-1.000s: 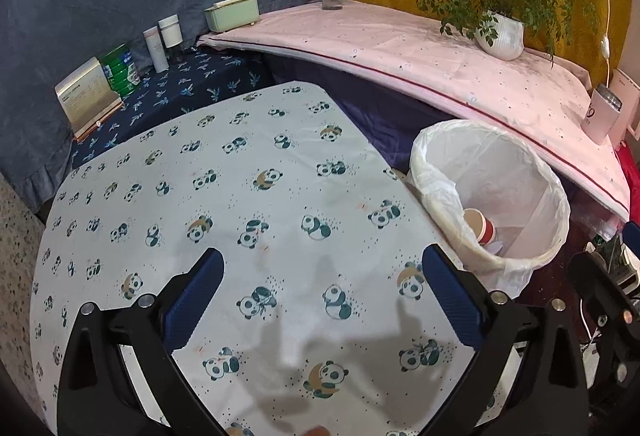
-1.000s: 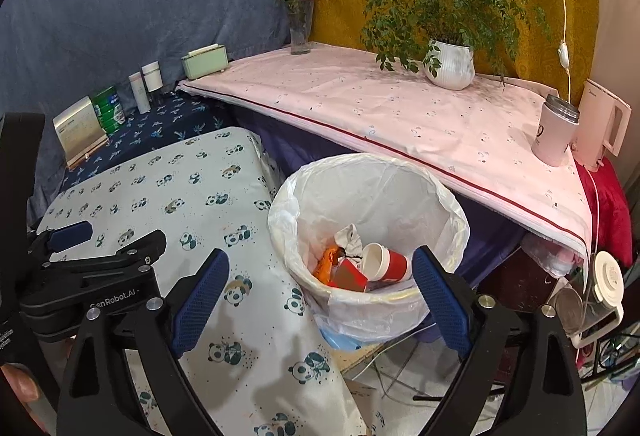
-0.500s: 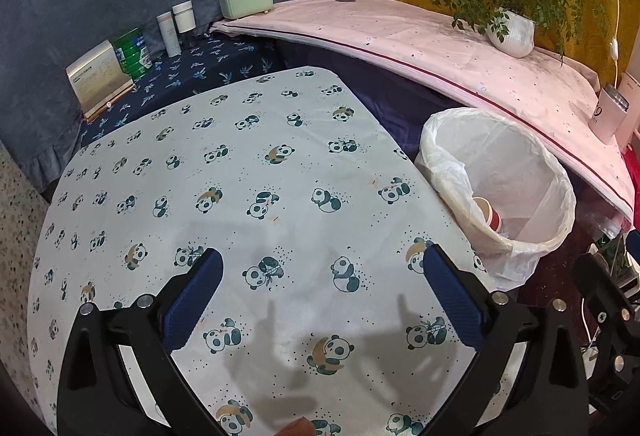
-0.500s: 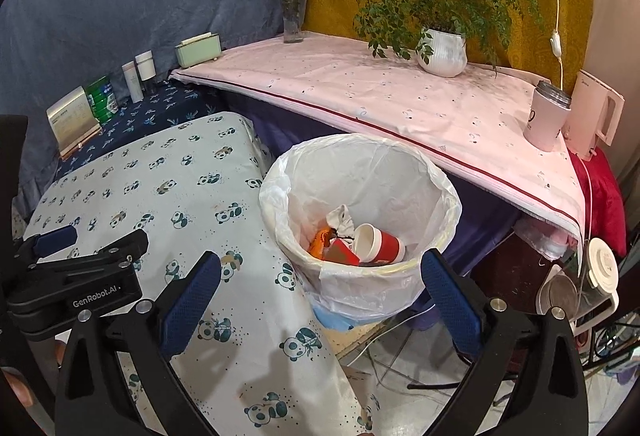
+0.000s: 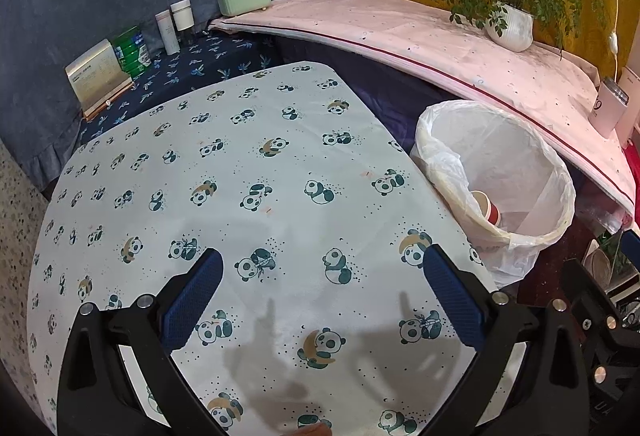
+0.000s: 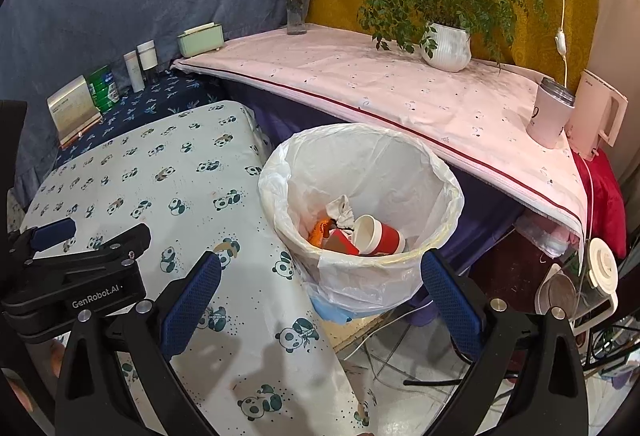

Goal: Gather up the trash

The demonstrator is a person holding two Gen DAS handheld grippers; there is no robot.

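Right wrist view: bin (image 6: pixel 400 171) holds red cup (image 6: pixel 380 236), crumpled paper (image 6: pixel 340 209), orange wrapper (image 6: pixel 320 228); left view shows cup (image 5: pixel 486 205) only. Both hand-held grippers (image 5: pixel 320 268) (image 6: pixel 318 270) wide, empty.

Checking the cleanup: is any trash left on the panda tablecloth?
No, the panda tablecloth is bare in the left wrist view; the red cup lies in the bin.

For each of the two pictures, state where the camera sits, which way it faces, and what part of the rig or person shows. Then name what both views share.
Left wrist: sits on the left gripper, looks down across the panda tablecloth; its open blue fingers show.
Right wrist: sits on the right gripper, faces the lined trash bin; its open fingers and the left gripper show.
Shared: bin, red paper cup, tablecloth, potted plant.
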